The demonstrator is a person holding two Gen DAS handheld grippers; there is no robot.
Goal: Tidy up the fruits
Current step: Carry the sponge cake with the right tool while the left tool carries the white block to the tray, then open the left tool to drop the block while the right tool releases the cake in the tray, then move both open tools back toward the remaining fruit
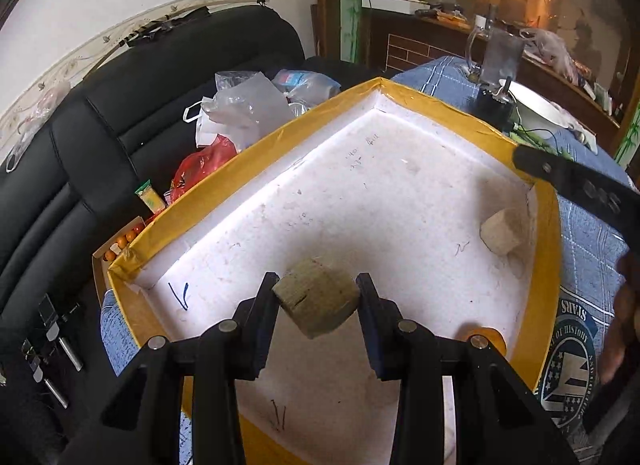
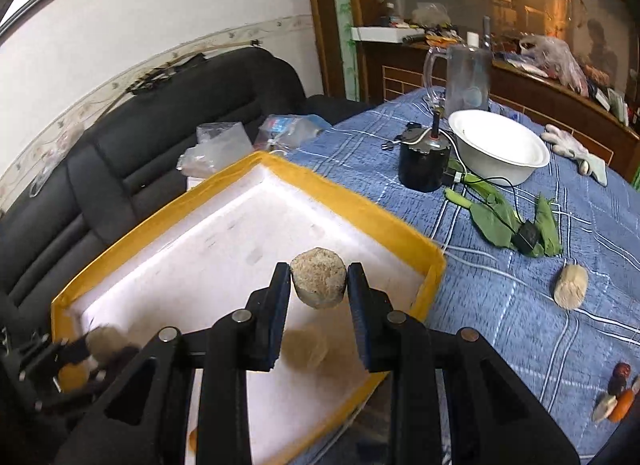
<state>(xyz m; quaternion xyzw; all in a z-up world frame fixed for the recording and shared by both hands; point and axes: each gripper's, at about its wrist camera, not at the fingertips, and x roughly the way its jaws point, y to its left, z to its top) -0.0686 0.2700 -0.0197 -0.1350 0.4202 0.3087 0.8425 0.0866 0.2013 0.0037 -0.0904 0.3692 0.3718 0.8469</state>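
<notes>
Above the yellow-rimmed tray (image 1: 256, 153), the left tongs (image 1: 318, 301) and right tongs (image 2: 319, 285) each pinch a beige chunk (image 1: 316, 299).

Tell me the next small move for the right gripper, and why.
Probably lower it and open. The right gripper holds a tan chunk above the white floor of the yellow-rimmed tray, its shadow on the floor just beneath, so it is already over the tray. The left gripper grips its own piece toward the tray's other side, so the drop spot looks free.
</notes>
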